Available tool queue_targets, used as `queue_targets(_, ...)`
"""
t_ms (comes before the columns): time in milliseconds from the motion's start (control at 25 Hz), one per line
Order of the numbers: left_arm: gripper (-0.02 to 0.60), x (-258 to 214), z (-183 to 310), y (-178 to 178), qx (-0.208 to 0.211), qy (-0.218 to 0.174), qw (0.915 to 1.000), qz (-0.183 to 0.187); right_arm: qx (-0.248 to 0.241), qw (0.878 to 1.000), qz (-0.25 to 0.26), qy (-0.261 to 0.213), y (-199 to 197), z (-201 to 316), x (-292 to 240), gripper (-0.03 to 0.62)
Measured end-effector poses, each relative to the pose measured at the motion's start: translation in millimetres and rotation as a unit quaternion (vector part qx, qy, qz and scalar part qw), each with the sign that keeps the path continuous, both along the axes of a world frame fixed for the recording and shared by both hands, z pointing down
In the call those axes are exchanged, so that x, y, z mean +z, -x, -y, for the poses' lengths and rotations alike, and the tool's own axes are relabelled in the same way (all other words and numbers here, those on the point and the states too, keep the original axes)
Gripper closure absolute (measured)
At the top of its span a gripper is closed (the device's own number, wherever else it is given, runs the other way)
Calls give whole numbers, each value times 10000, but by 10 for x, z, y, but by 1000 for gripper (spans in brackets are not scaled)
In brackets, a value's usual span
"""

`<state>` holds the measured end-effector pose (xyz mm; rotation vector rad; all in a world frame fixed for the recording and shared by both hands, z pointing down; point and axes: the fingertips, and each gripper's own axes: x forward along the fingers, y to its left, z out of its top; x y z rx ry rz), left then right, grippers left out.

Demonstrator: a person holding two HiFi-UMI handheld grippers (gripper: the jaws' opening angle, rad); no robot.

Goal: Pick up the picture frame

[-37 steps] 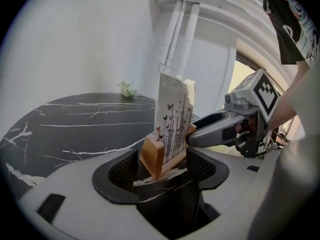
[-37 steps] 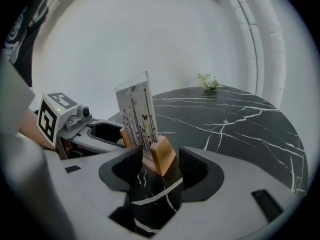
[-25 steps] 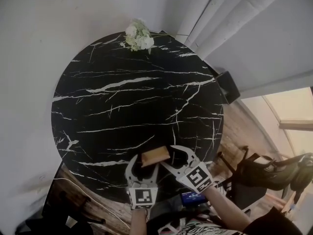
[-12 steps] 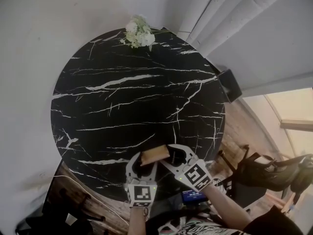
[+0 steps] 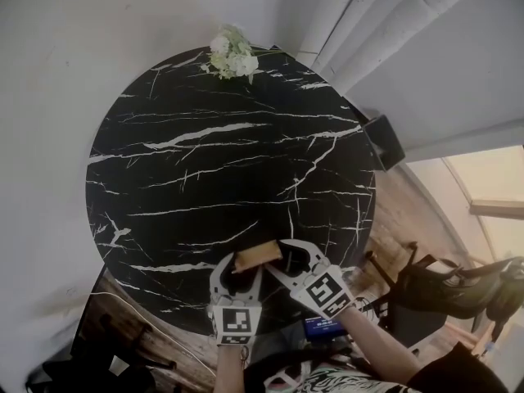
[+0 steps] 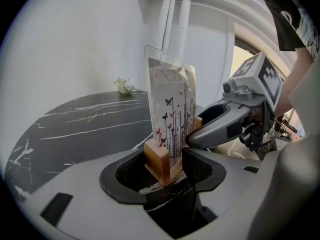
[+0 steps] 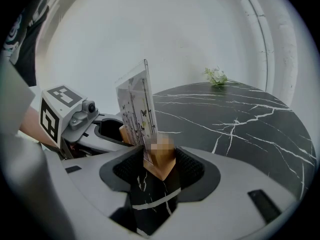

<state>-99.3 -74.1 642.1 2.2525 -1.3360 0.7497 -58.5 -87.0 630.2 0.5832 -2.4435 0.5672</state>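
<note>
Picture frame (image 5: 257, 256): a clear panel printed with butterflies and thin stems, standing upright in a pale wooden base – it is sitting at the lower centre of the head view, over the near edge of the table.
Frame's footing: the dark marble is showing right beneath the base in both gripper views; whether the base is resting on it or hanging just above it, I cannot tell.
Left gripper (image 5: 241, 270): it is reaching in from the bottom of the head view, and its 2 jaws are pinching one end of the wooden base, with a pad pressing on each side.
Right gripper (image 5: 280, 258): it is coming in from the lower right and its 2 jaws are clamping the other end of the base – the panel is rising just above them in the right gripper view.
Grippers together: the 2 are lying close beside each other with the frame between them, each showing in the other's view.
Marker cubes: 1 is riding on each gripper, at the bottom of the head view.
Table (image 5: 205, 137): round, black with white veins, filling the middle of the head view.
Flowers (image 5: 232, 56): a small white and green bunch is lying at the far rim, at the top, well apart from the frame.
</note>
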Motion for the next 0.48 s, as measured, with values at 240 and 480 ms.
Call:
queue_targets(240, 337, -73, -4, -26, -6, -2, 10000, -48, 43, 10000, 69, -46, -26, -6, -71, 401)
queue_targets(480, 337, -137, -12, -76, -22, 1, 9999, -114, 121, 9998, 69, -147, -76, -20, -143, 401)
